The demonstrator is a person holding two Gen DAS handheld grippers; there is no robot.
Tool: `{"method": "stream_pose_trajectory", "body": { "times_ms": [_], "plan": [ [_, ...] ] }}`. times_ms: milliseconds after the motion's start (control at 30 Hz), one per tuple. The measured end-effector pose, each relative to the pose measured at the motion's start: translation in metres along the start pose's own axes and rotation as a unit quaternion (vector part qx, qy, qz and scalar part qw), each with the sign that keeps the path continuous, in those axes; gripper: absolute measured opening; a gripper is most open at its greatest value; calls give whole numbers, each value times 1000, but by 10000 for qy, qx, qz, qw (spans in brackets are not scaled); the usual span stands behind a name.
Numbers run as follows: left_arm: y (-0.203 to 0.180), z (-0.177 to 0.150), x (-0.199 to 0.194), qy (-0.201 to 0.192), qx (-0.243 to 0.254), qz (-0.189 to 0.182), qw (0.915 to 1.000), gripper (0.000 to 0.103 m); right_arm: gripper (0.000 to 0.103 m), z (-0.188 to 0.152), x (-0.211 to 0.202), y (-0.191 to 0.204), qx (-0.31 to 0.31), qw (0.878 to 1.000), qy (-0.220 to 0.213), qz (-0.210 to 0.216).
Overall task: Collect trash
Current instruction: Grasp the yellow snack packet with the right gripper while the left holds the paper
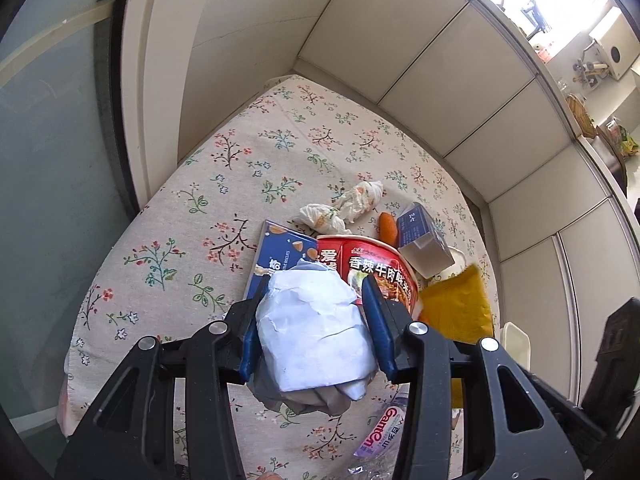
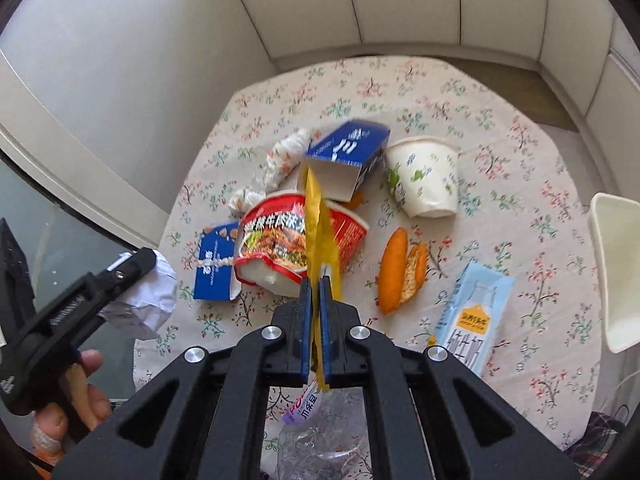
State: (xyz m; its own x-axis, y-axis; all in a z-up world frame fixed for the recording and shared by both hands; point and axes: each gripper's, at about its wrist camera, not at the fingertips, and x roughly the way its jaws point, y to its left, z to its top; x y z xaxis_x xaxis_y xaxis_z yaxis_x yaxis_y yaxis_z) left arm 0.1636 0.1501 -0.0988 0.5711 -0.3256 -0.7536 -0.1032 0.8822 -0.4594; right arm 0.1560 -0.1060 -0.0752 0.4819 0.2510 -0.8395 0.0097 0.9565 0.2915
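Left wrist view: my left gripper (image 1: 316,304) is clamped on one crumpled white-and-grey paper wad (image 1: 314,332), both blue pads pressing its sides, above the floral tablecloth (image 1: 224,184). Beyond it I count one red noodle cup (image 1: 376,268), one blue biscuit box (image 1: 276,260), two crumpled tissues (image 1: 344,208), one orange peel (image 1: 388,226), one grey-blue carton (image 1: 424,240), and one yellow wrapper (image 1: 456,304).

Right wrist view: right gripper (image 2: 315,280) fingers together, pinching that yellow wrapper (image 2: 318,216) edge-on, clear of the cloth. On the table: noodle cup (image 2: 280,240), two blue boxes (image 2: 214,264), one white paper cup (image 2: 424,176), two peel pieces (image 2: 394,268), one milk carton (image 2: 472,312), one clear bottle (image 2: 316,440) below the fingers. A person's hand (image 2: 76,392) grips the left gripper's handle.
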Motion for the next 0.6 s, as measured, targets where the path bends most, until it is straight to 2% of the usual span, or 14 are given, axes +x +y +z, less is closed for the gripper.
{"method": "stream_pose_trajectory", "body": {
  "times_ms": [200,300,333,400,467,533,600],
  "plan": [
    [-11,-2,2,-9,114,4,9999,43,4,9,-40,-11,-59,9992,-395,27],
    [-14,-5,4,41,92,9,9999,43,4,8,-38,-19,-60,9998,-149,132],
    [-15,-6,5,65,83,14,9999,43,8,5,-33,-25,20,9999,-76,117],
    [-18,-7,6,76,72,57,9999,43,22,-1,-20,-31,70,9999,54,88],
    [-19,-8,8,82,65,87,9999,43,58,-8,-3,-35,197,9995,223,137],
    [-19,-8,12,118,87,155,9998,43,69,-12,14,-38,319,9988,370,44],
    [-18,-8,15,162,58,180,9997,43,69,-14,28,-45,499,9977,458,17]
  ]
}}
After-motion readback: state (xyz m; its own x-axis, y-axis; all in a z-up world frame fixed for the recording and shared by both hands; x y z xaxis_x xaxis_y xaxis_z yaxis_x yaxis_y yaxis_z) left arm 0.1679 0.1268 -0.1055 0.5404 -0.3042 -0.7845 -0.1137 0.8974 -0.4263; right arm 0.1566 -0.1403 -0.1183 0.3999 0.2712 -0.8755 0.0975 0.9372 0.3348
